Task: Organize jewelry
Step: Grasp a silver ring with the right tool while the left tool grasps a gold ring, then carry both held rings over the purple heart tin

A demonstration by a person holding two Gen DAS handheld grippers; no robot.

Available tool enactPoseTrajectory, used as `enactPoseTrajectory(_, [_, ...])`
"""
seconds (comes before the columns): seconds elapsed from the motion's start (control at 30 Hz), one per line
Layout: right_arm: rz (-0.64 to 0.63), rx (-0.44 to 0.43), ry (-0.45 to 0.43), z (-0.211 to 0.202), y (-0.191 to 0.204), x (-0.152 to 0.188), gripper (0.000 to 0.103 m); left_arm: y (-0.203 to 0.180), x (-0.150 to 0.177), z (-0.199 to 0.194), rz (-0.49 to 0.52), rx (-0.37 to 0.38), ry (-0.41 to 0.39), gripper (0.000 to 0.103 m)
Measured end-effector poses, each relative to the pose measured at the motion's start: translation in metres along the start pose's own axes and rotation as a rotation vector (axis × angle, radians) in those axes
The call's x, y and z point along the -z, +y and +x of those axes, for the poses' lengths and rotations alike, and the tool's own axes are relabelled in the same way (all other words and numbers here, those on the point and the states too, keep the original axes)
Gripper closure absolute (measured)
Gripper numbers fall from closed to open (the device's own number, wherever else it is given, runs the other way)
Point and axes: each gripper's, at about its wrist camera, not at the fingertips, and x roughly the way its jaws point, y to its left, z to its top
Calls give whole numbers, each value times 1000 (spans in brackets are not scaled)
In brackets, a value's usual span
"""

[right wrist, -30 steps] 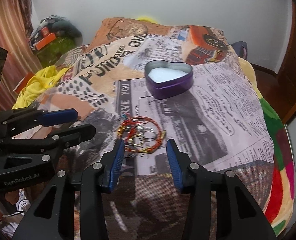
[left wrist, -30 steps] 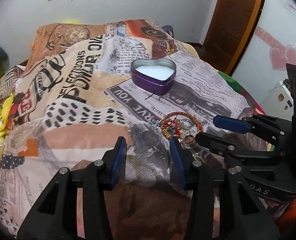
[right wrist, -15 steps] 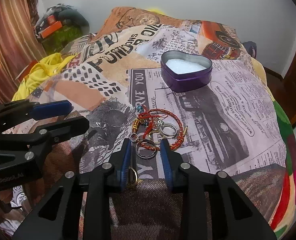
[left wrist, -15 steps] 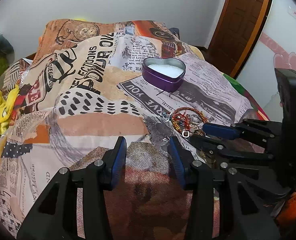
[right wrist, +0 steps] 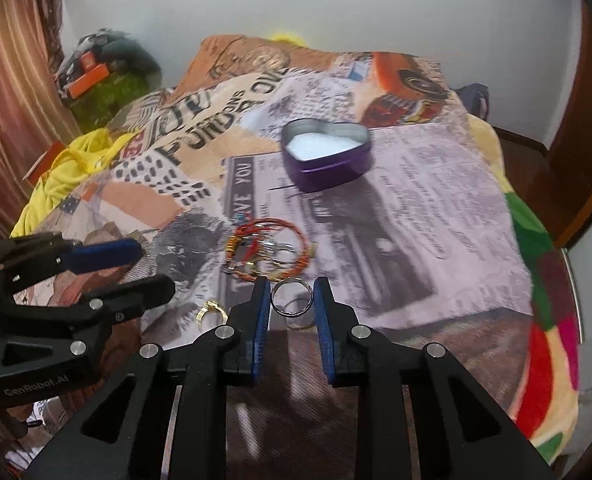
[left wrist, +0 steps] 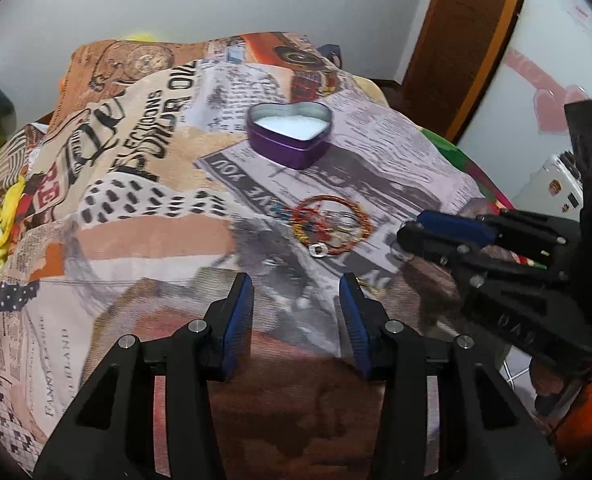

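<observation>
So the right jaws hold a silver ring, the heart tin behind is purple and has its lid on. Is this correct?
Not quite. The lid is wrong: the purple heart tin stands open, its white lining showing, and no lid is in view. The right wrist view shows this, and the left wrist view too. The rest holds: the right gripper has the silver ring between its jaws.

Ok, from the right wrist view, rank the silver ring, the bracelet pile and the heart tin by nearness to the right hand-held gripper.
1. Silver ring: between the right hand-held gripper pads.
2. Bracelet pile: just beyond the fingertips, slightly left.
3. Heart tin: farthest, up the blanket, open.
</observation>
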Motion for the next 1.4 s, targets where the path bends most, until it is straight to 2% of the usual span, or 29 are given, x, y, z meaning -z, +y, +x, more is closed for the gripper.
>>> enactPoseTrajectory(0.07, [12,13,-8,-6,-6,2,83,-5,0,3,3,14,13,59])
enactPoseTrajectory(0.37, [46,22,-34,-17,-20,5,83,-15,1,21,6,28,47,77])
enactPoseTrajectory(0.47, [47,20,-37,-17,-20,6,83,-16,0,25,3,58,59,85])
enactPoseTrajectory(0.6, [49,15,-38,-18,-19,8,83,-21,0,31,23,35,50,97])
enactPoseTrajectory(0.9, [51,18,-67,-26,-20,5,83,-19,-3,24,2,36,34,99])
enactPoseTrajectory(1.4, [16,28,-137,-29,-14,-25,83,-9,-41,-7,-5,25,-99,99])
